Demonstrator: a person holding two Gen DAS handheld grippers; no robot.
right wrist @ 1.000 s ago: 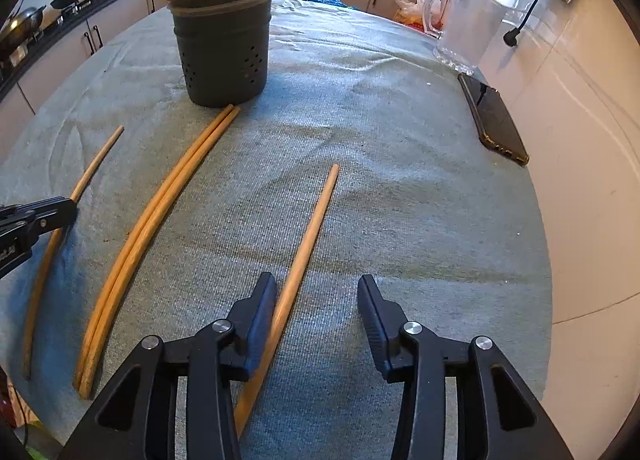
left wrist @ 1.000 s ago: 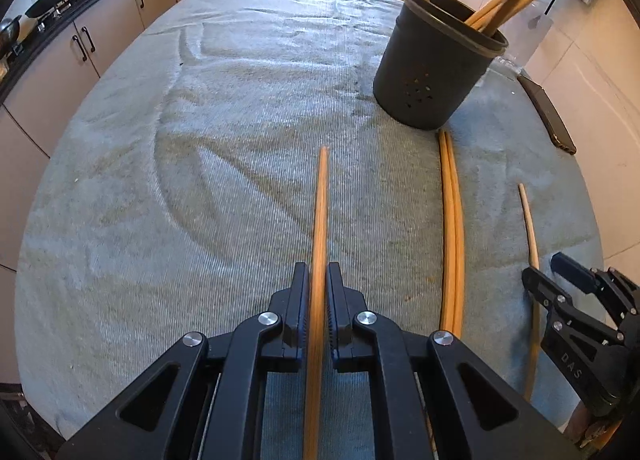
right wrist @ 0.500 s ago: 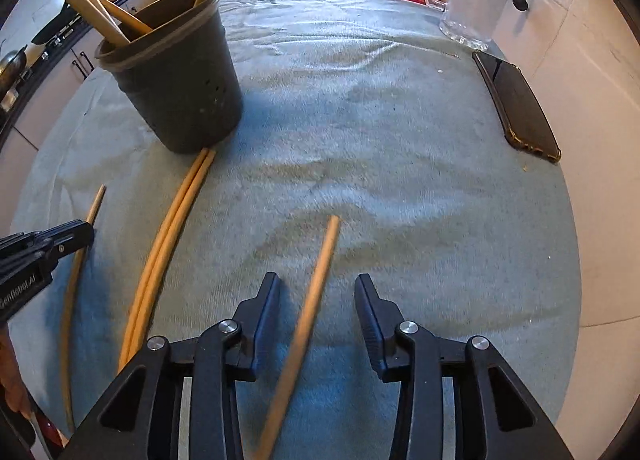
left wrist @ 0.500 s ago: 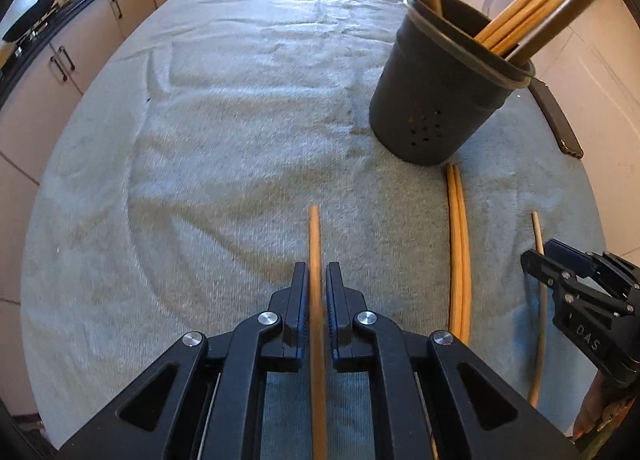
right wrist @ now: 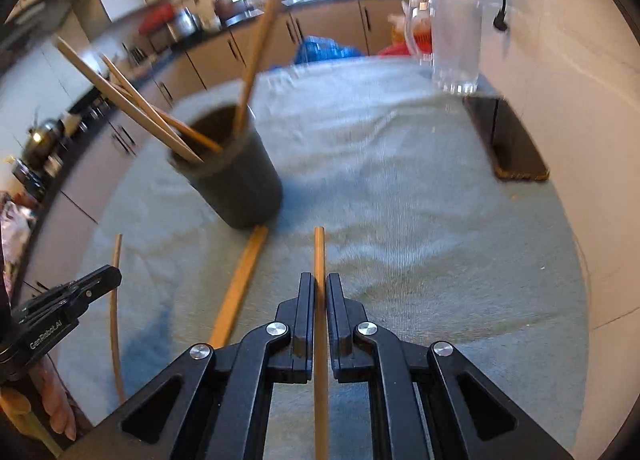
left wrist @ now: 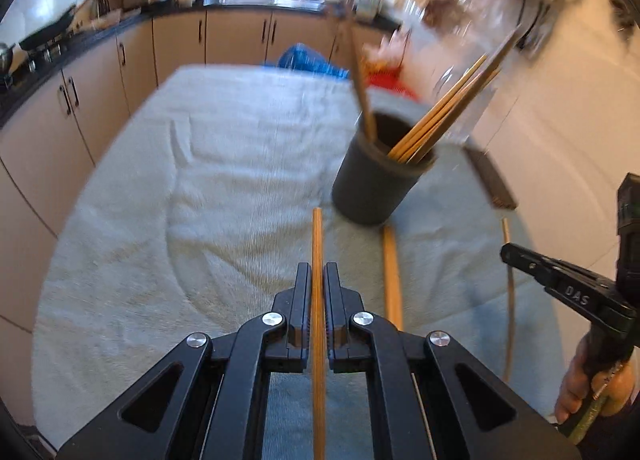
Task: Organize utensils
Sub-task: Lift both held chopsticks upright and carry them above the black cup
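Left wrist view: the left claw [left wrist: 317, 280] is clamped on a wooden chopstick [left wrist: 317, 244], which runs straight out toward 12 o'clock between the pads, its tip well short of the dark utensil holder [left wrist: 372, 192] at about 1 o'clock. That holder stands on the towel-covered tabletop [left wrist: 200, 220] and already has several chopsticks leaning in it. A pair of chopsticks [left wrist: 391, 272] lies on the towel just right of the claw, one end close to the holder's base, and one more thin stick [left wrist: 509, 300] lies at 3 o'clock. The right claw [left wrist: 520, 256] comes in from the right edge, seen side-on, with a hand [left wrist: 592, 376] on its grip below.

Right wrist view: the right claw [right wrist: 320, 284] is closed on its own chopstick [right wrist: 319, 252], again pointing to 12 o'clock. The utensil holder [right wrist: 244, 188] sits at 11 o'clock, the loose pair [right wrist: 240, 284] at 10 o'clock with its end by the holder's foot, and a single stick [right wrist: 115, 300] at 9 o'clock beside the left claw [right wrist: 102, 280]. A glass jug [right wrist: 456, 44] and a dark phone [right wrist: 512, 140] lie toward 1 and 2 o'clock.

These sticks look light, stiff, thin and smooth, so likely to pivot or slide in a narrow pinch. Both are held part-way along with a long tail behind, which probably helps balance. Tipping each point-down over the holder's mouth seems the next need, minding the leaning sticks.
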